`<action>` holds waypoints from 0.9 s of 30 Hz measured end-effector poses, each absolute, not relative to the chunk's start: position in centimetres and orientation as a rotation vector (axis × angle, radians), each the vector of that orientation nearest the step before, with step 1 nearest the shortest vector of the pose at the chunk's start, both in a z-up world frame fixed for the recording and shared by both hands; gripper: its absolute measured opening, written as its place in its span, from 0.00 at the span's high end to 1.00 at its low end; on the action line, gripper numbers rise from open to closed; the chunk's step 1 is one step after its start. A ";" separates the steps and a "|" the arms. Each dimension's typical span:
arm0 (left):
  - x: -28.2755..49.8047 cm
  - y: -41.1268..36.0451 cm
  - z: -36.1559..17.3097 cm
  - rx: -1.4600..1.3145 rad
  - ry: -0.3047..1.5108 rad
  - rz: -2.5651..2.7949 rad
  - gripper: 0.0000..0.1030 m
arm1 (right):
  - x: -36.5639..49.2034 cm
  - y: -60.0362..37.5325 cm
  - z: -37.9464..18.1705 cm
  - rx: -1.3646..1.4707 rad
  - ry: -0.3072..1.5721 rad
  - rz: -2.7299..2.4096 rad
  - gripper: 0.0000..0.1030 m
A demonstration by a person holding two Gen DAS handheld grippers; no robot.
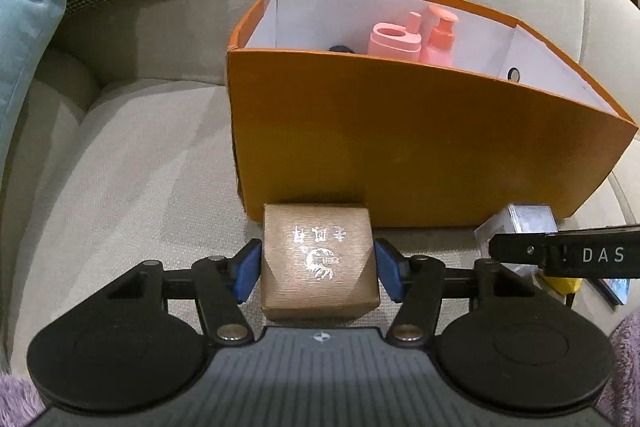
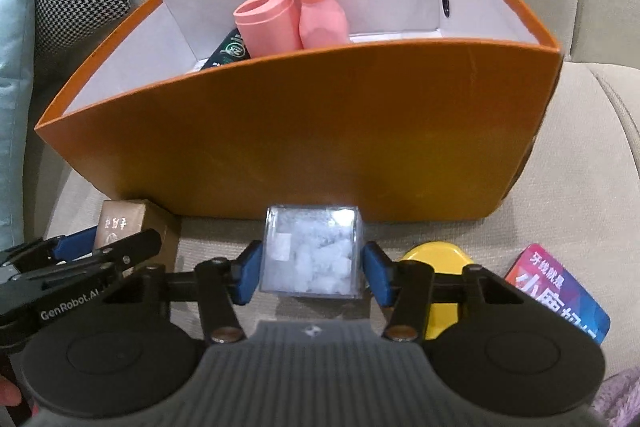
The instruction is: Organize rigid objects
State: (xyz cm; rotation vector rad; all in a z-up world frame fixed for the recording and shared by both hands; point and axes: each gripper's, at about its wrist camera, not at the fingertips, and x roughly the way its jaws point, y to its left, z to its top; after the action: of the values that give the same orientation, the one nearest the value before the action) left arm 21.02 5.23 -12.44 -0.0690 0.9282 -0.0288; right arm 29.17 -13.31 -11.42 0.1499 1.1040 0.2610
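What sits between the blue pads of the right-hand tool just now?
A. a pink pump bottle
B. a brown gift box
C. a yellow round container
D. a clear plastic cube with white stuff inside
D: the right tool straddles the clear plastic cube on the sofa cushion in front of the orange box; the brown gift box sits in the left tool.

A tall, open orange cardboard box [image 2: 320, 131] with a white lining stands on the beige sofa seat, holding 2 upright pink plastic bottles [image 2: 296, 19] side by side and a dark green packet [image 2: 228, 53] leaning low beside them. Just in front of its near wall sit a brown textured cube box with silver lettering [image 1: 320, 259] and a clear plastic cube filled with white pieces [image 2: 312, 251]. Nearer the right lie a round yellow tin [image 2: 436, 259] and a flat red-and-blue printed pack [image 2: 560, 287].
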 end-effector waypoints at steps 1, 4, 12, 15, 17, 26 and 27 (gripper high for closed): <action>21.0 5.2 -12.5 -0.065 0.926 -0.030 0.34 | 29.1 -13.2 -11.4 0.145 1.101 0.261 0.47; 20.8 4.9 -12.3 -0.050 0.921 -0.035 0.34 | 28.8 -13.2 -11.2 0.144 1.095 0.262 0.48; 19.5 4.3 -10.5 -0.054 0.877 -0.060 0.34 | 27.6 -13.4 -9.5 0.137 1.051 0.283 0.48; 18.7 4.0 -9.3 -0.073 0.868 -0.080 0.34 | 26.8 -13.6 -8.6 0.139 1.028 0.296 0.48; 18.2 3.8 -8.3 -0.093 0.860 -0.092 0.34 | 26.2 -13.7 -8.0 0.135 1.012 0.306 0.48; 17.6 2.7 -3.5 -0.143 0.826 -0.143 0.34 | 24.8 -14.8 -4.1 0.141 0.949 0.348 0.48; 18.1 2.4 -3.0 -0.144 0.822 -0.154 0.34 | 24.8 -14.9 -3.5 0.137 0.938 0.356 0.48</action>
State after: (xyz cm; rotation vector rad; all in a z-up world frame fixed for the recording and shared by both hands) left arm 18.08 2.41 -3.04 -0.1443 0.8222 -0.1536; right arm 24.76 -14.91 -3.52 0.1373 0.9383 0.3561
